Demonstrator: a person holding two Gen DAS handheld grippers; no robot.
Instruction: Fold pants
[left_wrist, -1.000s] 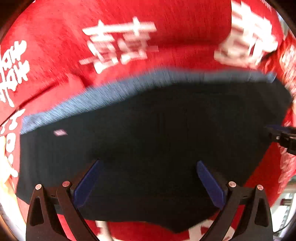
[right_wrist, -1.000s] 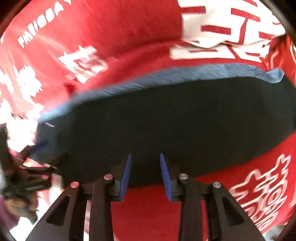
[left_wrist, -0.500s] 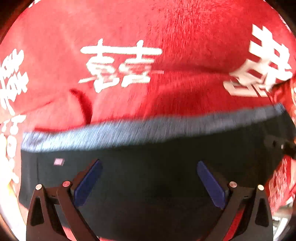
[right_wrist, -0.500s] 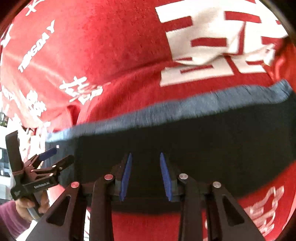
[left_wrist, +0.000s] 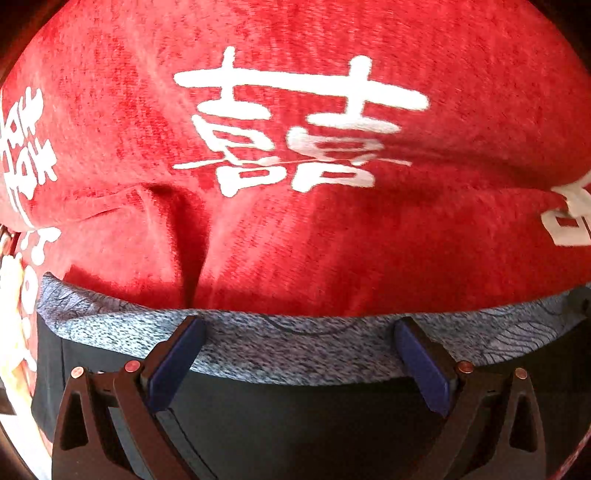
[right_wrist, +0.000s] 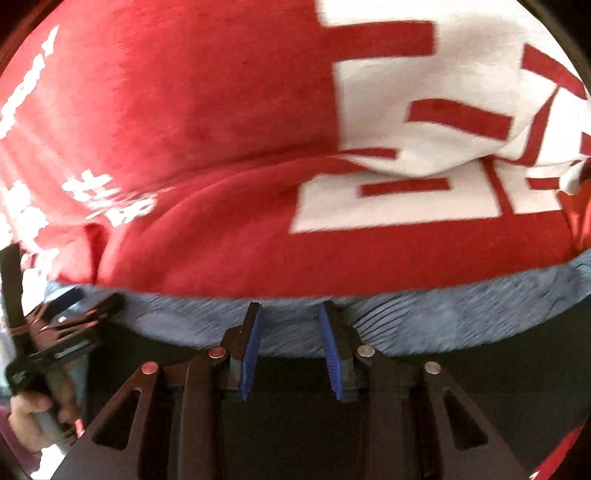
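Left gripper (left_wrist: 295, 354), jaws wide apart, and right gripper (right_wrist: 290, 347), jaws slightly apart and empty, poised over the dark pants (left_wrist: 295, 424). Grey waistband (left_wrist: 303, 350) lies at the fingertips; beyond, the red cloth (left_wrist: 295, 240) with white characters.

The dark pants with a heathered grey waistband (left_wrist: 295, 354) lay on the red cloth printed with white characters (left_wrist: 295, 229), waistband at the far edge. The left gripper (left_wrist: 299, 354) sat over the waistband's left part, the right gripper (right_wrist: 291, 343) further right.
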